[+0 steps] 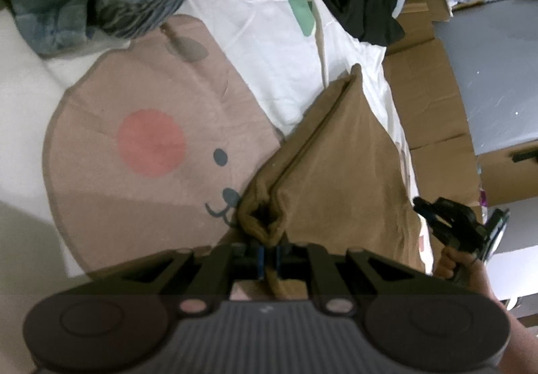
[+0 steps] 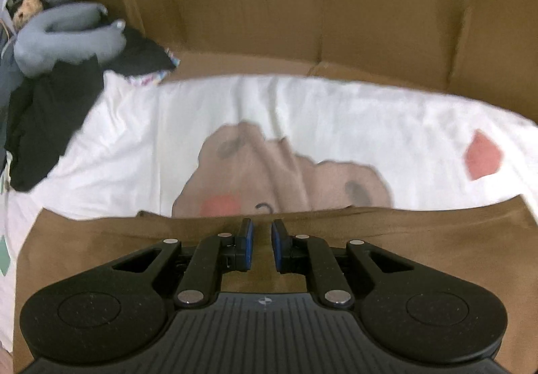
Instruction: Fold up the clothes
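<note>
Brown garment [image 1: 336,165] spread on the white bear-print bed cover [image 1: 269,38], near right edge of the bed, one side folded over along a straight crease. Mid-fold, by the look of it. Left gripper [image 1: 269,256] clenched on a bunched corner of the cloth. Right gripper [image 2: 261,239] above the flat brown panel, fingers slightly parted, nothing between them. Next, probably: a fresh grasp on the far edge, then a pull across to match the crease.
</note>
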A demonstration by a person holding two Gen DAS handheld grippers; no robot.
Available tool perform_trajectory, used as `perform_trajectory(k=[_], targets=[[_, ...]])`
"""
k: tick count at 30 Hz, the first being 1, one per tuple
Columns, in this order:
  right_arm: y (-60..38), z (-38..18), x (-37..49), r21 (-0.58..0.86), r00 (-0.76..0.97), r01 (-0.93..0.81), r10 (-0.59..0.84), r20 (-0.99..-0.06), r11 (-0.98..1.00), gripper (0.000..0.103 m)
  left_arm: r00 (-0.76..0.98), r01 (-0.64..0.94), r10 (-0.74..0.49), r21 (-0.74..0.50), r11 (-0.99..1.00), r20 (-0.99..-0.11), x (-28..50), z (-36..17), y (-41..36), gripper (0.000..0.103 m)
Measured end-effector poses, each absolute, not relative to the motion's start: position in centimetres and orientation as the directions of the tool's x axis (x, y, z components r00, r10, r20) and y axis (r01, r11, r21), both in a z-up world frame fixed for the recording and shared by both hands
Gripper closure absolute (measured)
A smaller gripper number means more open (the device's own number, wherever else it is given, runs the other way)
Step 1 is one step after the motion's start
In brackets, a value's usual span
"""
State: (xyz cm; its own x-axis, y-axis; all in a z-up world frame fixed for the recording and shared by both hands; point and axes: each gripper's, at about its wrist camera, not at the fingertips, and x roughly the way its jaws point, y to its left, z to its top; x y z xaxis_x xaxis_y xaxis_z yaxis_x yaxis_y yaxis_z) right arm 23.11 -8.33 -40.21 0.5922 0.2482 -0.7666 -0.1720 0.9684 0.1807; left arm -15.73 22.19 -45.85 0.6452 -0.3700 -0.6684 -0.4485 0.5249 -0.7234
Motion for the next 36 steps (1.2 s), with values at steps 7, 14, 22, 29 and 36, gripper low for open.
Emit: perform_trajectory(k=[7,14,22,29,36], targets=[[-10.6,-37.6,16.8,0.197,0.601,-0.137,0.240,-0.762,0.971,0.084,0.650,-0.396,-0.402,-0.740,0.544,-0.644,-15.6,-45.8,22.4,0.096],[-10.7,-39.2,8.1,0.141,0.550,-0.146,0.199,-0.811,0.979,0.084,0.650,-0.374,-0.431,-0.757,0.536,-0.626,-15.4,-46.3,22.8,0.095],[-10.3,-41.1,0.1,0.098,0.474,-0.162,0.164,-0.865,0.982,0.085,0.679,-0.339,-0.447,-0.789,0.512,-0.582,-16.0,-47.0,23.0,0.092],[-9.9,-41.7,-3.8,0.065,0.433,-0.188,0.142,-0.890,0.980,0.085,0.703,-0.337,-0.448,-0.813,0.475,-0.553,-16.7,-47.2,23.2,0.091],[-9.6,-39.8,-4.4,0.066,0.424,-0.214,0.154,-0.892,0.975,0.084,0.721,-0.317,-0.457,-0.834,0.451,-0.521,-17.1,-46.2,23.7,0.092]])
